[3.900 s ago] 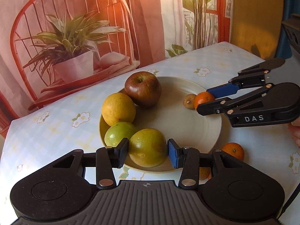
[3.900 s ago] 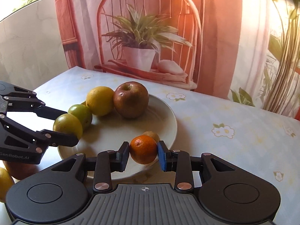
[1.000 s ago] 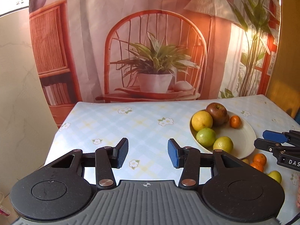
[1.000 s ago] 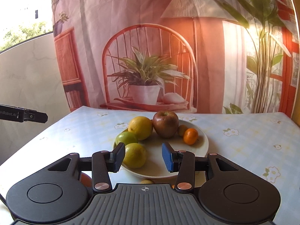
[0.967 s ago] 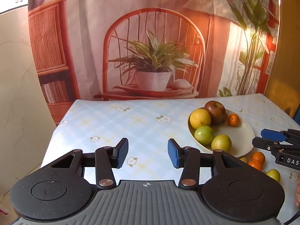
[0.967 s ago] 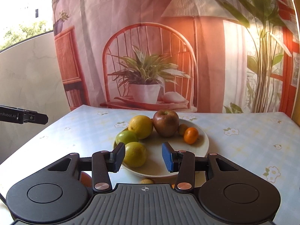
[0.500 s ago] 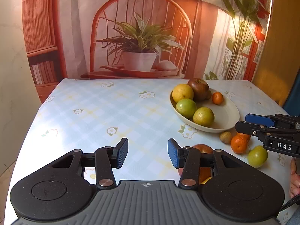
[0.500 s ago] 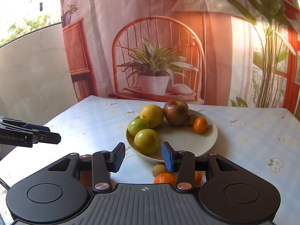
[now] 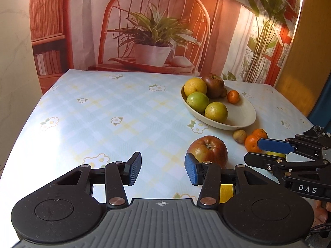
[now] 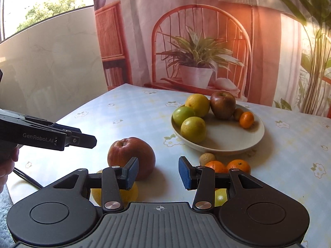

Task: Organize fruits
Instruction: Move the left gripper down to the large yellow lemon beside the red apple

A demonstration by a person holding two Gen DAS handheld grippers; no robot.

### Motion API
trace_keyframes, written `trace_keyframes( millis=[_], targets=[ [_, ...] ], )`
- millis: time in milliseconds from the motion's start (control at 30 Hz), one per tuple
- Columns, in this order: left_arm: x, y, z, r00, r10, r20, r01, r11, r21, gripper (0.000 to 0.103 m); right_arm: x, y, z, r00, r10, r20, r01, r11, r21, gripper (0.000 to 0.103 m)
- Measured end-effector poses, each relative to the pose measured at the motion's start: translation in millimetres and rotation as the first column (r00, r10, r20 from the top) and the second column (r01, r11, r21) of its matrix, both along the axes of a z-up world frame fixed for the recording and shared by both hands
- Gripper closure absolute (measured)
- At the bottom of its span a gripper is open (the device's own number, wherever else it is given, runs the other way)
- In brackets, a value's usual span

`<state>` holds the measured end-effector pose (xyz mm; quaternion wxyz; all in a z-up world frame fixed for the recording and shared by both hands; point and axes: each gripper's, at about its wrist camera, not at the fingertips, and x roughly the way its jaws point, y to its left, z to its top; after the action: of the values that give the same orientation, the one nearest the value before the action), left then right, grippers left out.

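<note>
A cream plate (image 9: pixel 246 113) (image 10: pixel 256 138) holds a yellow citrus, a green fruit, a yellow-green citrus (image 10: pixel 193 129), a dark apple (image 10: pixel 223 105), a small brown fruit and a mandarin (image 10: pixel 246 119). A red apple (image 9: pixel 208 150) (image 10: pixel 131 155) lies on the cloth in front of the plate, with two mandarins (image 10: pixel 238 165), a small brown fruit (image 10: pixel 207 157) and yellow and green fruits partly hidden by the grippers. My left gripper (image 9: pixel 163 170) is open and empty, its right finger beside the red apple. My right gripper (image 10: pixel 158 175) is open and empty, just right of the apple.
The table has a pale blue flowered cloth (image 9: pixel 103 111). A printed backdrop with a chair and potted plant (image 10: pixel 196 62) hangs behind the far edge. A beige wall (image 10: pixel 51 66) stands at the left. The near left table edge shows in the right wrist view.
Both grippers released their fruits onto the plate, pulled back and opened. In the last second both dropped lower and nearer, bringing the loose red apple and mandarins into view.
</note>
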<state>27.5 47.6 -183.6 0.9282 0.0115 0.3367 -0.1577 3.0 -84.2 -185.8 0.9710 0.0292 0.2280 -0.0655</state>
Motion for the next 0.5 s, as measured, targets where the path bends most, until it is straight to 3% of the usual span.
trace_keyframes(
  millis=[500],
  targets=[
    [-15, 10, -5, 0.999, 0.029, -0.018, -0.029, 0.999, 0.021, 0.054, -12, 15, -4, 0.999, 0.030, -0.013, -0.030, 1.000, -0.001, 0.063]
  ],
)
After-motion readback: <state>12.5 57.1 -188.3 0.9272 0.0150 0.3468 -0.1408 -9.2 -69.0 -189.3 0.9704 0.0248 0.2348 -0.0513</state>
